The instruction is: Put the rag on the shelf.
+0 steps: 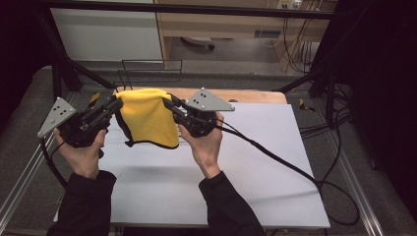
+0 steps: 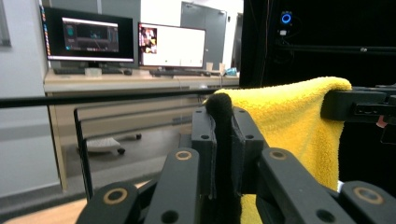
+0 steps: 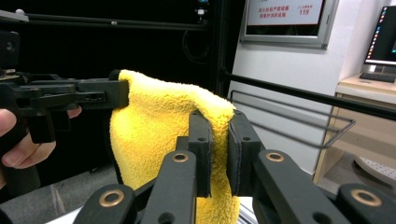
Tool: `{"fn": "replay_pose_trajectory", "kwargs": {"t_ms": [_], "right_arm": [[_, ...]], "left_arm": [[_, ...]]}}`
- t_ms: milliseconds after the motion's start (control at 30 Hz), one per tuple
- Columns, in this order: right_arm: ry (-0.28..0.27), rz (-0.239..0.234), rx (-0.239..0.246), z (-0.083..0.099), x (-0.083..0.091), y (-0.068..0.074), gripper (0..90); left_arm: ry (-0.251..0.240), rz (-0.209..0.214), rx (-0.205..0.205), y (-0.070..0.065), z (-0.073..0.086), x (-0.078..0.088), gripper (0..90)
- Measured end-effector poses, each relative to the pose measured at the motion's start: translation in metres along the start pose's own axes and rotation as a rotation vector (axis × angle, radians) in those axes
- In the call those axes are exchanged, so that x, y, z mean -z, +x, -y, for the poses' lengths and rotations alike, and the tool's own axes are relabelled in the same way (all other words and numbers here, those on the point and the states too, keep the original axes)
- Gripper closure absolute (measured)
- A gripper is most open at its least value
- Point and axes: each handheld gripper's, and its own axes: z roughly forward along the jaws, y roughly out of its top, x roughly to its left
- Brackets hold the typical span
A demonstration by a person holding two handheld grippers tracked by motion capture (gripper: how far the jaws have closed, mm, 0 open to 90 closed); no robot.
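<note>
Your left gripper (image 1: 114,104) and right gripper (image 1: 169,103) are raised level, jaws clamped closed and pointing inward; your hands (image 1: 83,152) grip them from below, forearms apart.

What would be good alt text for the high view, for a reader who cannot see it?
A person holds up a yellow cloth between the left gripper and the right gripper, each clamped on a top corner. It hangs above a white table.

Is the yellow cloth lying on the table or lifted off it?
Lifted: the yellow cloth hangs between the left tool and right tool, above the table.
</note>
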Motion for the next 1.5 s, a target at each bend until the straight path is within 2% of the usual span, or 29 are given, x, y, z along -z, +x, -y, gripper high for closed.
{"fn": "replay_pose_trajectory", "kwargs": {"t_ms": [300,467,833,1033,1500], "right_arm": [[-0.036,0.018,0.02,-0.019,-0.004,-0.002,82.2],[-0.052,0.021,0.021,-0.026,-0.006,-0.002,82.3],[-0.086,0.035,0.063,-0.054,-0.009,0.0,82.3],[-0.1,0.041,0.07,-0.065,-0.011,-0.001,82.3],[-0.128,0.078,0.096,-0.092,-0.022,-0.01,82.4]], "left_arm": [[-0.053,0.009,0.026,0.003,-0.013,-0.006,81.3],[-0.079,0.009,0.023,0.005,-0.021,-0.007,81.3],[-0.133,-0.001,0.013,0.007,-0.045,-0.009,81.3],[-0.143,-0.008,-0.007,0.007,-0.056,-0.011,81.3],[-0.158,-0.019,-0.023,0.015,-0.085,-0.029,81.3]]}}
